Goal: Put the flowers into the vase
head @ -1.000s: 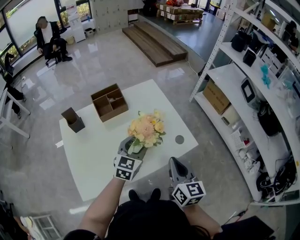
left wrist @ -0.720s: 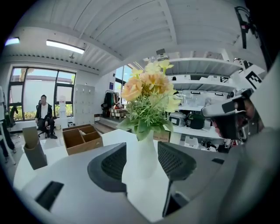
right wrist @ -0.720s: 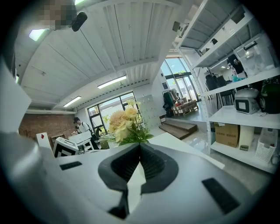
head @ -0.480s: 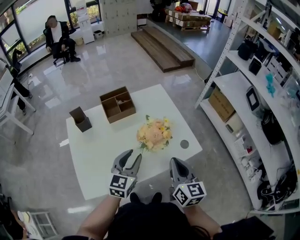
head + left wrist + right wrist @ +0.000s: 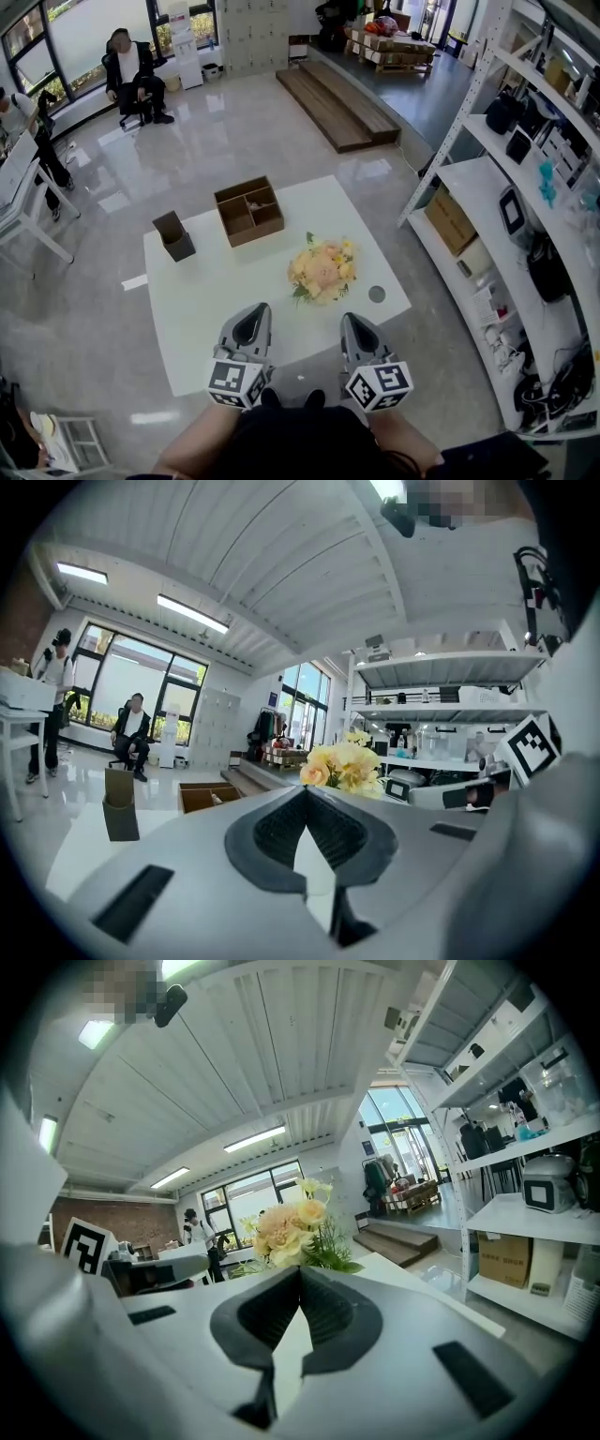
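- The flowers (image 5: 322,269) stand upright on the counter (image 5: 211,300), ahead of both tools, between them and a little nearer the right tool (image 5: 353,319). Whatever holds them up is hidden under the blooms, so I cannot tell whether a vase is there.
- The bunch is probably light and top-heavy. The soft petals would bruise under a pinch, and the thin stems would bend.
- The best hold is low on the gathered stems, beneath the heads, with a gentle squeeze. Never grip the blooms.
- The left tool (image 5: 253,311) has its jaws together with nothing between them. The right tool's jaws are also together and empty.
- A second ago the left tool reached forward with its jaws spread at the base of the bunch. It has since drawn back level with the right tool, and its jaws have just been closing on nothing.
- The flowers now stand free of both tools.
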Demonstrator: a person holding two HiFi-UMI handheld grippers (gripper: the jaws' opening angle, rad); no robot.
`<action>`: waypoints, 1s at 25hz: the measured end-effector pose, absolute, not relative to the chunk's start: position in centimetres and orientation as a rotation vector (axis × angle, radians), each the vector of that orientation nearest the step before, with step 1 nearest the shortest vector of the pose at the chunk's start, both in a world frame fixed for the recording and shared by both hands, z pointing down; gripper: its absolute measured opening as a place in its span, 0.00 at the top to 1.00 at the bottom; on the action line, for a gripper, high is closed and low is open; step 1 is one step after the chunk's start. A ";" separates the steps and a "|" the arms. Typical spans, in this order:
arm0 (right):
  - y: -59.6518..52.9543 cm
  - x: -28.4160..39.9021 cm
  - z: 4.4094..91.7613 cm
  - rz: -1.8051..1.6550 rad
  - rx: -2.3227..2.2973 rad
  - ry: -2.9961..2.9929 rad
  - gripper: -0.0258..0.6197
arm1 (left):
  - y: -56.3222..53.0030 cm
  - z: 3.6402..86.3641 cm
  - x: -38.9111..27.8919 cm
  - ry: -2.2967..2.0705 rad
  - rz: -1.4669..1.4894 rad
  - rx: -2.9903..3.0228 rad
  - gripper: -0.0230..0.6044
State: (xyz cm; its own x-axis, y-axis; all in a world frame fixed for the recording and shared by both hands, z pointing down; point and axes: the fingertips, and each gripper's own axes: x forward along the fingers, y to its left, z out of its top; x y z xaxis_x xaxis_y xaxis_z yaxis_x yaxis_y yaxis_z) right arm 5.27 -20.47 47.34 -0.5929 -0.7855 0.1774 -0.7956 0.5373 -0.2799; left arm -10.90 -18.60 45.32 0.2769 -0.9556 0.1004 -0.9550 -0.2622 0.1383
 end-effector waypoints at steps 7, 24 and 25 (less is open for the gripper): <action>-20.2 4.6 46.9 0.501 1.389 -2.739 0.96 | -18.1 44.8 -11.3 -1.777 -0.045 2.355 0.95; -19.6 4.2 46.4 0.449 1.380 -2.734 0.96 | -17.4 45.4 -10.7 -1.730 -0.028 2.352 0.95; -19.6 4.2 46.4 0.442 1.380 -2.735 0.96 | -17.5 45.4 -10.6 -1.728 -0.030 2.352 0.95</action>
State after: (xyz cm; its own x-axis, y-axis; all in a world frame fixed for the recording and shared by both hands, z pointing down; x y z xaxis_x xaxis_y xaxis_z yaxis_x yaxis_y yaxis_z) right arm 4.24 -19.58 46.35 -0.6015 -0.7809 0.1683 -0.7942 0.5618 -0.2316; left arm -10.62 -17.47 45.36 0.3074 -0.9447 0.1142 -0.9402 -0.2829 0.1899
